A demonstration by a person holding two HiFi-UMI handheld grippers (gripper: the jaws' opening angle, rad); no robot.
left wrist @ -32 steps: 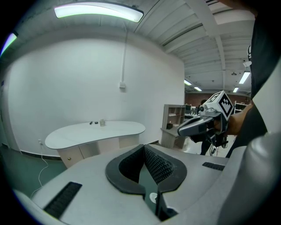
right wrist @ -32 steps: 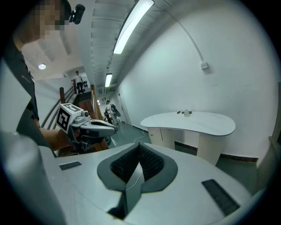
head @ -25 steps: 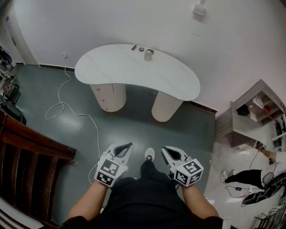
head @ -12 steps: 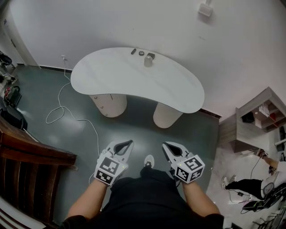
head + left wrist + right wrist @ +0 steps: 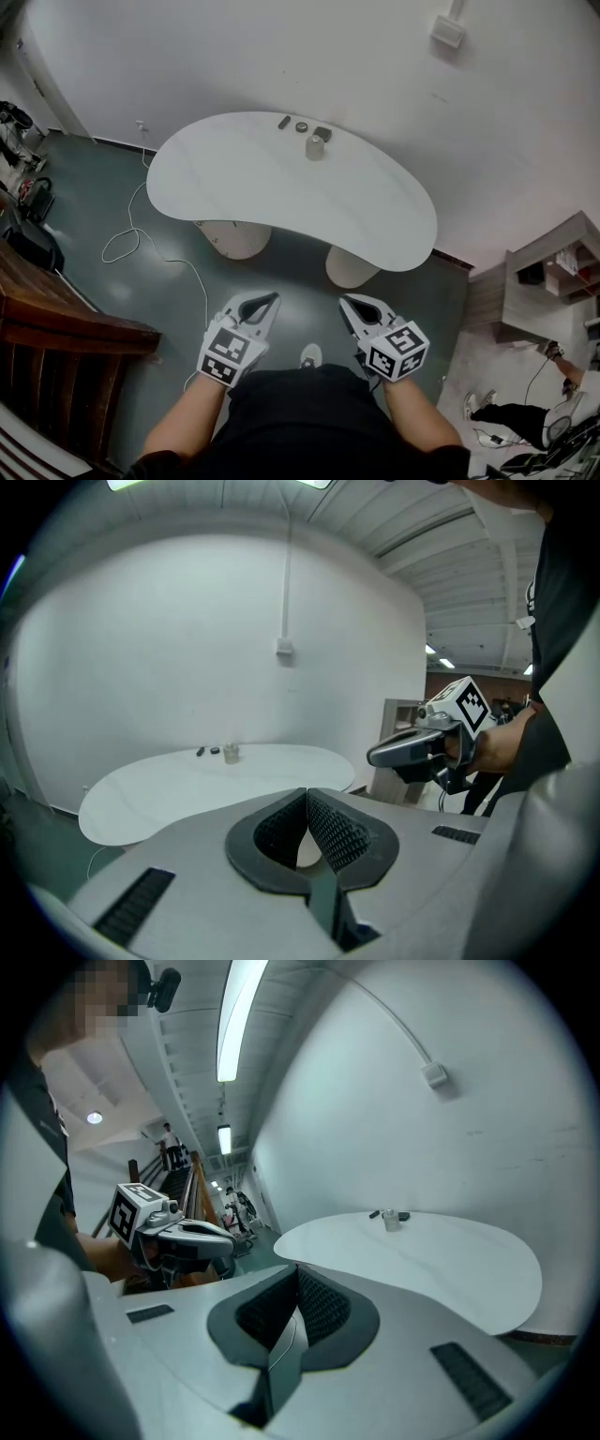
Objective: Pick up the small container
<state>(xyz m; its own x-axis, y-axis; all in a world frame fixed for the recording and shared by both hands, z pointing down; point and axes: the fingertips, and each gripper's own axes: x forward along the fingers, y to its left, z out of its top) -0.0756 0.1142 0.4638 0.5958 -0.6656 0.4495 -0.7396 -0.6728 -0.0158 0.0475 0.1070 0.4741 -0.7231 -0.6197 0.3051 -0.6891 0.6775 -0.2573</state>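
While the small container (image 5: pixel 316 147) stands untouched on the white kidney-shaped table (image 5: pixel 244 178), the task looks barely begun. Nothing has been lifted, and the whole approach, the grasp and the lift remain. The person stands well back from the table. Both tools are held low at the waist, at about 6 o'clock in the head view.

The left gripper (image 5: pixel 269 300) is clenched, its ribbed pads meeting at the tips with nothing between them. The right gripper (image 5: pixel 346 303) is likewise closed and empty, by its own view.

The container sits at roughly 12 o'clock from the person, near the table's far edge by the wall. It is pale and cylindrical. Whether it has a lid, or anything inside, is too small to tell. Three small dark objects (image 5: pixel 301 127) lie just beside it, spread from its 10 to its 1 o'clock. My judgement is that at least one gripper must open before any grasp.
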